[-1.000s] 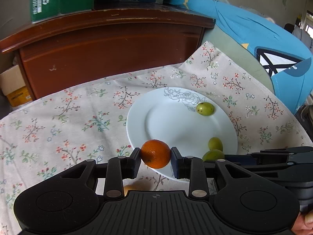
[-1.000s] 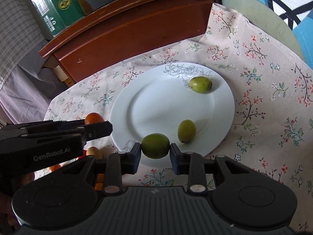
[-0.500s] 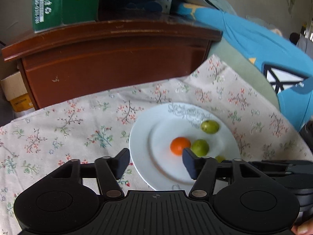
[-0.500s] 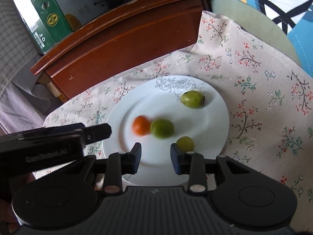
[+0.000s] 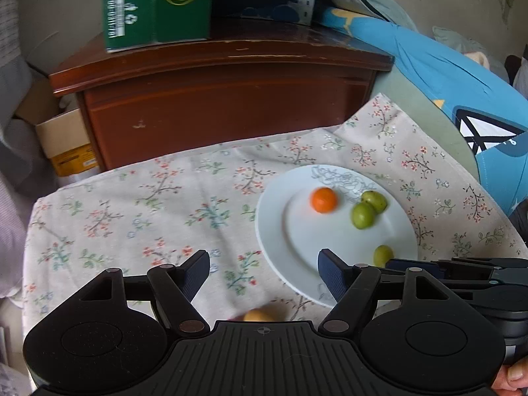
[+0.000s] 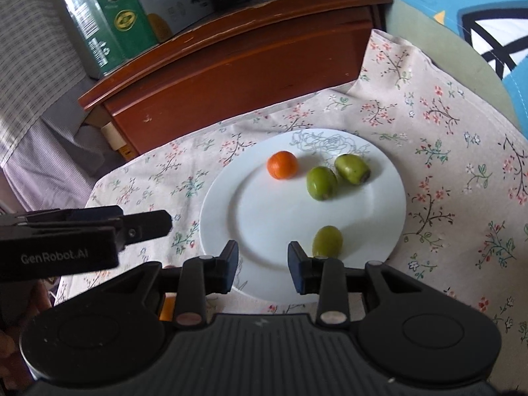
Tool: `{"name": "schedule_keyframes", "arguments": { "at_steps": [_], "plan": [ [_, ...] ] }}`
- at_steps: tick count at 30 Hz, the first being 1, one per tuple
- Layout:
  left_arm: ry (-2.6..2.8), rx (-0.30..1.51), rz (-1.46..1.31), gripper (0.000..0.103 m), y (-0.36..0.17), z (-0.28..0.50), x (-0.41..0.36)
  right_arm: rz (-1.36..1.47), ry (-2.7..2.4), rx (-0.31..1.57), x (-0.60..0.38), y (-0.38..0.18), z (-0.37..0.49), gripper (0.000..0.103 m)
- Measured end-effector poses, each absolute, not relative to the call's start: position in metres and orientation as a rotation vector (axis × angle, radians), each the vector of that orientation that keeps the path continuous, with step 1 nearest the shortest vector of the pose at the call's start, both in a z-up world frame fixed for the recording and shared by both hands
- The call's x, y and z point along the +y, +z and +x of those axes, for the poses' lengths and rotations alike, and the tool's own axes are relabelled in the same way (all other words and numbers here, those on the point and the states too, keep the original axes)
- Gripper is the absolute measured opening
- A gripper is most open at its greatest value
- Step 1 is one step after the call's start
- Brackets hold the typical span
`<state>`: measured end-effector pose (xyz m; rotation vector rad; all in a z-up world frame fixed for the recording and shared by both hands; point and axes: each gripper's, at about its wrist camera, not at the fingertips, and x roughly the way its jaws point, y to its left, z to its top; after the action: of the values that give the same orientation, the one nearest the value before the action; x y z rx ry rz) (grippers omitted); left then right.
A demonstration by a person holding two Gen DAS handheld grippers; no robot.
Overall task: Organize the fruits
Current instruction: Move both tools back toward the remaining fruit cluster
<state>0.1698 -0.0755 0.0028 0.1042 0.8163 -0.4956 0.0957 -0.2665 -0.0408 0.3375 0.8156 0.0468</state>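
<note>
A white plate on the flowered cloth holds a small orange fruit and three green fruits. Two of the green ones touch at the far side, and the third lies alone near the front rim. My left gripper hangs over the cloth left of the plate, its jaws opening with nothing between them. My right gripper hovers open over the plate's near rim, also with nothing in it. A yellow-orange fruit peeks out on the cloth under the left gripper.
A dark wooden cabinet stands behind the table with a green carton on top. Blue bedding lies to the right. A cardboard box sits on the floor at the left. Another orange fruit shows below the right gripper.
The left gripper let go of the orange fruit and the right gripper let go of a green fruit. Both fruits rolled to the plate's far side. Both grippers drew back.
</note>
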Motion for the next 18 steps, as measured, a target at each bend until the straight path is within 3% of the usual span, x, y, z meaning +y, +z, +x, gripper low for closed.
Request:
{"name": "schedule_keyframes", "arguments": {
  "at_steps": [18],
  "plan": [
    [-0.353, 0.861, 0.036, 0.074, 0.001, 0.148, 0.003, 0.319, 0.108, 0.851, -0.249, -0.04, 0.072, 0.035]
  ]
}}
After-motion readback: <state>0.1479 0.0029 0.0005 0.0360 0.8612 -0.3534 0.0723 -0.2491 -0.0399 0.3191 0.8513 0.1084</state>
